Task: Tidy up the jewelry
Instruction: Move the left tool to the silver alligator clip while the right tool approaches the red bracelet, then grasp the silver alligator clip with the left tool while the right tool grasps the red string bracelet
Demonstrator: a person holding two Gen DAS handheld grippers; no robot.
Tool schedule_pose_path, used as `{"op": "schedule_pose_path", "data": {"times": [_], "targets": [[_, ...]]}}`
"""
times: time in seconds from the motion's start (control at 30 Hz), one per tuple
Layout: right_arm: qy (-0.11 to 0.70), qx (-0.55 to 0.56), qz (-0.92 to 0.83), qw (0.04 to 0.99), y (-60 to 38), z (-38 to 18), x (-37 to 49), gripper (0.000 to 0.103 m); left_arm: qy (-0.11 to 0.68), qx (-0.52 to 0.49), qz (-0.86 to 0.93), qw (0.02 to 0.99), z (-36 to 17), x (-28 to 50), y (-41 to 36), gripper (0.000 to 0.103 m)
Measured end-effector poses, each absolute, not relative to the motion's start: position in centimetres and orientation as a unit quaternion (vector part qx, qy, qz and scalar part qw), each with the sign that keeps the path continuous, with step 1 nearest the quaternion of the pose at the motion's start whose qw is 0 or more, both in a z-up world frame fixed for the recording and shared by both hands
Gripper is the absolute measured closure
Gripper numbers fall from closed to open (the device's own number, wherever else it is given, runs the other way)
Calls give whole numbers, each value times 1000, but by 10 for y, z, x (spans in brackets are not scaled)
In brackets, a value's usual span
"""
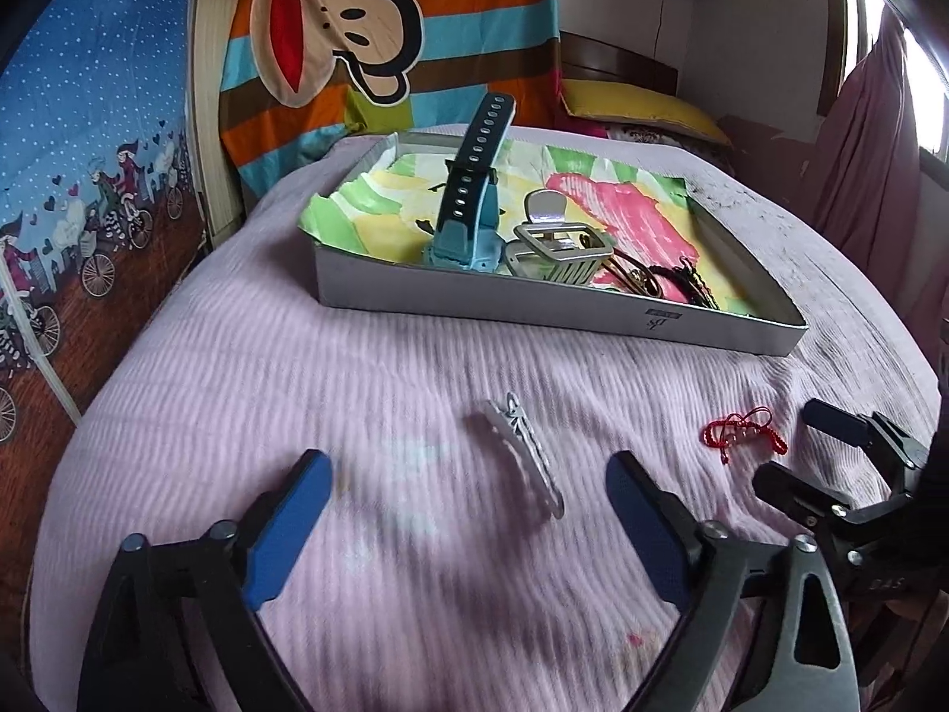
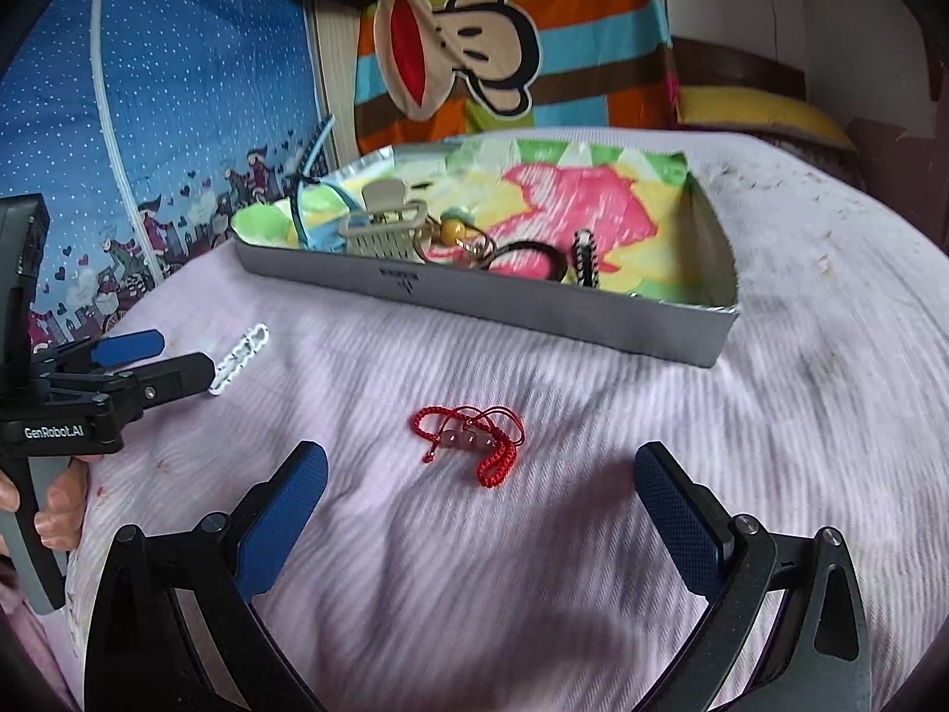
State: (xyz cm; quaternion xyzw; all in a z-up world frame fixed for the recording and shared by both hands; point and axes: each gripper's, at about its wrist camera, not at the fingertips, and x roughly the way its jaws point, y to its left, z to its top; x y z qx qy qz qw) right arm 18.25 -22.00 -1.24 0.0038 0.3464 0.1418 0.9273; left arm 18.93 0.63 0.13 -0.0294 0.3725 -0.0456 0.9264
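A white hair clip [image 1: 525, 455] lies on the pink bedspread between the tips of my open left gripper [image 1: 468, 483]; it also shows in the right wrist view [image 2: 240, 359]. A red braided bracelet [image 2: 471, 442] with beads lies just ahead of my open right gripper [image 2: 480, 477]; it also shows in the left wrist view [image 1: 744, 430]. The grey tray [image 1: 551, 305] behind holds a blue watch [image 1: 465, 219], a grey claw clip [image 1: 560, 249], black hair ties [image 2: 534, 252] and a keychain [image 2: 454, 231]. Each gripper appears in the other's view: the right gripper [image 1: 795, 445], the left gripper [image 2: 178, 359].
The tray [image 2: 486, 302] is lined with a colourful paper. A striped monkey blanket [image 1: 379, 41] hangs behind it, a blue cartoon cloth [image 1: 89, 178] is on the left, and a yellow pillow [image 1: 640, 104] lies at the back right.
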Motion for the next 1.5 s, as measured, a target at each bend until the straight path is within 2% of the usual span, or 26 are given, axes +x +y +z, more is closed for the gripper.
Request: {"op": "schedule_pose_path", "data": {"times": [0.1,0.33,0.53,0.63,0.8,0.97,1.2,1.33,1.5], "targets": [[357,-4,145,923,-216,-15,192,4,376,-27,-53,925,0,195,4,20],[374,-23,154,914,-205,-22,207,19,384,-16,-74,920,-7,203,-6,41],[382,-17,169,908,-201,-30,209,28,380,-16,-88,920,-11,202,-8,48],[385,-13,177,906,-204,-33,210,30,378,-24,-94,921,-13,201,-6,56],[384,-4,184,905,-207,-35,209,44,378,-37,-97,920,-15,201,-2,66],[383,-2,185,905,-207,-37,209,67,378,-37,-99,920,-17,201,-2,75],[384,3,196,903,-208,-38,209,77,380,-39,-100,919,-18,201,-2,86],[384,9,201,901,-210,-39,209,87,381,-44,-98,918,-19,201,-1,94],[379,16,206,902,-211,-39,208,92,375,-56,-109,919,-20,197,2,96]]}}
